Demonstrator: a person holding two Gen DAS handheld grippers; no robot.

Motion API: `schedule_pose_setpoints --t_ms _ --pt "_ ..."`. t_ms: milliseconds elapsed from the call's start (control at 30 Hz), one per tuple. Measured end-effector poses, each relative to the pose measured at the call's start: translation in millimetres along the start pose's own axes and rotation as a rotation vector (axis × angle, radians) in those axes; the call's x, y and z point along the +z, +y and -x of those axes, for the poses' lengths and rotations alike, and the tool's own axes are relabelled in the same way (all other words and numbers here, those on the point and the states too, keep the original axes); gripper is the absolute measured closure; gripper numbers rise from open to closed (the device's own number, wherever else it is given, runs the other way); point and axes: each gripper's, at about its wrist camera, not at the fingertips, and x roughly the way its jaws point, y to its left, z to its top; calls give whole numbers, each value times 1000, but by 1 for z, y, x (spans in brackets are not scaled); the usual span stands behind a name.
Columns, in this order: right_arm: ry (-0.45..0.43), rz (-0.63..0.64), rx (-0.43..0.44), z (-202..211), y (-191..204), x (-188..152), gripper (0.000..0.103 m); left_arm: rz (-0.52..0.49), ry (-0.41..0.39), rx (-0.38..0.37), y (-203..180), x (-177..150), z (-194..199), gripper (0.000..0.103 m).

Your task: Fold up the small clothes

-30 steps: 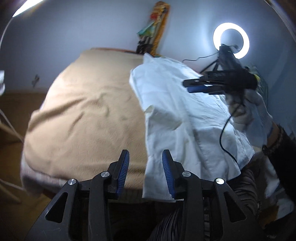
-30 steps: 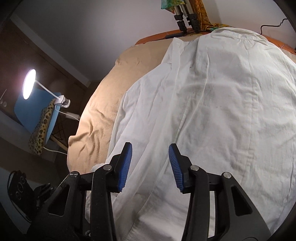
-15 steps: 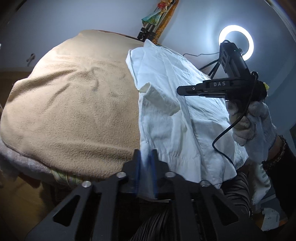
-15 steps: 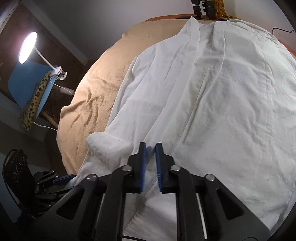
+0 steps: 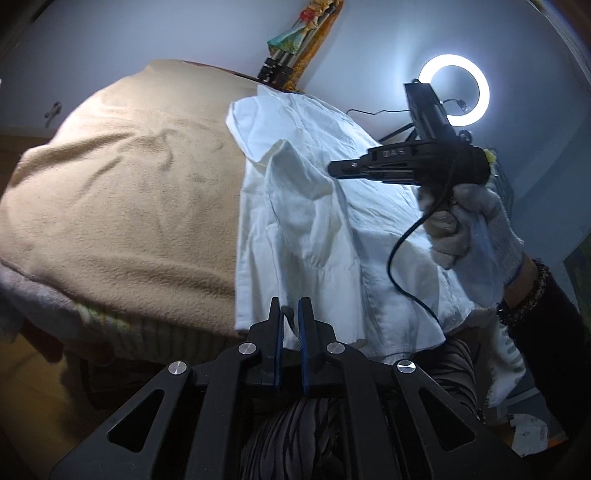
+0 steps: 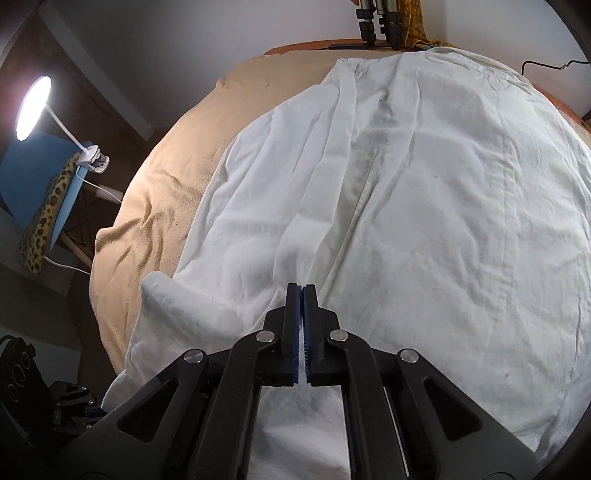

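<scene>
A tan blanket (image 5: pixel 122 206) covered the bed, with a lit ring light (image 5: pixel 456 90) against the far right wall and tripod legs (image 6: pixel 376 22) at the far edge. Off the bed's left side a desk lamp (image 6: pixel 33 109) shone over a blue chair draped in leopard-print cloth (image 6: pixel 44 221). The white shirt (image 6: pixel 424 206) lay spread and creased across the bed's right half, one sleeve turned up. The left gripper (image 5: pixel 291 325) was clamped on the near hem; the right gripper (image 6: pixel 302 325), in a gloved hand (image 5: pixel 476 236), had just pinched a raised fold of the shirt
</scene>
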Motion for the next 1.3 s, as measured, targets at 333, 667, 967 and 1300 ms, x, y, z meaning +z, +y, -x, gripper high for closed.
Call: schedule_pose_setpoints --t_ms 333,667,967,1300 --pt "-108 47 59 83 21 2 58 57 -31 27 17 11 -17 53" --pt "-42 96 26 20 90 46 53 72 -58 -56 24 6 -23 68" --pt "85 107 -208 -83 109 80 53 90 -65 -105 27 4 -27 98" --pt "11 88 -213 -75 98 100 100 60 -122 -145 21 2 -7 100"
